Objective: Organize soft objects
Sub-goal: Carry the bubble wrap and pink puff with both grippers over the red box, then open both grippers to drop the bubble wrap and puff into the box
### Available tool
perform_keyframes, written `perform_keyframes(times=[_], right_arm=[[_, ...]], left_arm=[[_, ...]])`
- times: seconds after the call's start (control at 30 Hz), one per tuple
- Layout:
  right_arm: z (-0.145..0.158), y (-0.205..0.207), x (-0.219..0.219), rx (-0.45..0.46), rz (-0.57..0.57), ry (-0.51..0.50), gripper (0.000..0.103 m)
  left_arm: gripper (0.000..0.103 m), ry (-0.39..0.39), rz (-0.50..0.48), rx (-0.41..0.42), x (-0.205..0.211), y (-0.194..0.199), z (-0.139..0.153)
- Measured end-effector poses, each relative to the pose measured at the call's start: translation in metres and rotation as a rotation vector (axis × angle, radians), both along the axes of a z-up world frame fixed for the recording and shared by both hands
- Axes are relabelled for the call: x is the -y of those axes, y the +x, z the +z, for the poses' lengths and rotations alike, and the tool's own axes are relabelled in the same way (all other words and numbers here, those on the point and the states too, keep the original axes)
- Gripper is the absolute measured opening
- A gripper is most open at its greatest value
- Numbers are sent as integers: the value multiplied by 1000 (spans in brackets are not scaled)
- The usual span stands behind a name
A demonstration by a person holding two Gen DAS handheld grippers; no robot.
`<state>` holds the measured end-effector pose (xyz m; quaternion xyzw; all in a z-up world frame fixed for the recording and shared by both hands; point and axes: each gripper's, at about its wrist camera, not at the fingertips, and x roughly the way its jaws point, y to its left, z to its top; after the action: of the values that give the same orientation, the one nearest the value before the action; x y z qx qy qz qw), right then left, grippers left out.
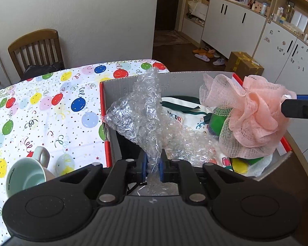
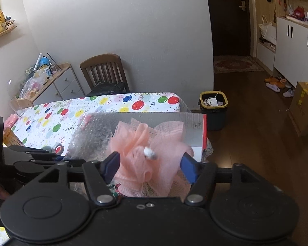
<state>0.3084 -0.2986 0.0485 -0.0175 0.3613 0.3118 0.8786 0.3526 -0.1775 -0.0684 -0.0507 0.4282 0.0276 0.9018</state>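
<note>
My left gripper [image 1: 153, 165] is shut on a sheet of clear bubble wrap [image 1: 141, 110] that rises crumpled over the open cardboard box [image 1: 113, 86]. The pink mesh bath pouf [image 1: 254, 114] sits over the box's right side, on a white mesh bag with green items. In the right wrist view my right gripper [image 2: 149, 165] has its jaws wide apart with the pouf [image 2: 145, 153] between them; the pads do not press it. The right gripper's fingers [image 1: 297, 107] reach the pouf from the right. The box also holds a white cloth bag [image 1: 186, 114].
The box stands on a table with a balloon-print cloth [image 1: 41, 106]. A pale green mug [image 1: 28, 174] lies on its side left of the box. A wooden chair [image 1: 37, 49] stands behind the table. A bin [image 2: 213, 104] and floor lie to the right.
</note>
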Motion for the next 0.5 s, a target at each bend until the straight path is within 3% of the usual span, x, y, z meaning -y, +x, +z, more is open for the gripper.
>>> perform_keyframes(times=[0.13,0.2,0.27,0.3,0.33,0.5], right_arm=[[6,-5,3,18,-2,-2,72],[9,-8,5,27,-2,0,74],[12,-11,6,35,1,1,76],[13,-12,6,39,3,2,77],[15,-14,6,43,4,3,78],[21,-22,6,58,16,18,80]], left_arm=[[13,8,-3,6,3,-5,2],[20,9,0,16,4,-9,4],[37,-5,2,24,3,-12,6],[62,-11,3,28,2,-14,7],[77,-13,4,32,2,-16,8],[78,-19,1,66,1,-25,15]])
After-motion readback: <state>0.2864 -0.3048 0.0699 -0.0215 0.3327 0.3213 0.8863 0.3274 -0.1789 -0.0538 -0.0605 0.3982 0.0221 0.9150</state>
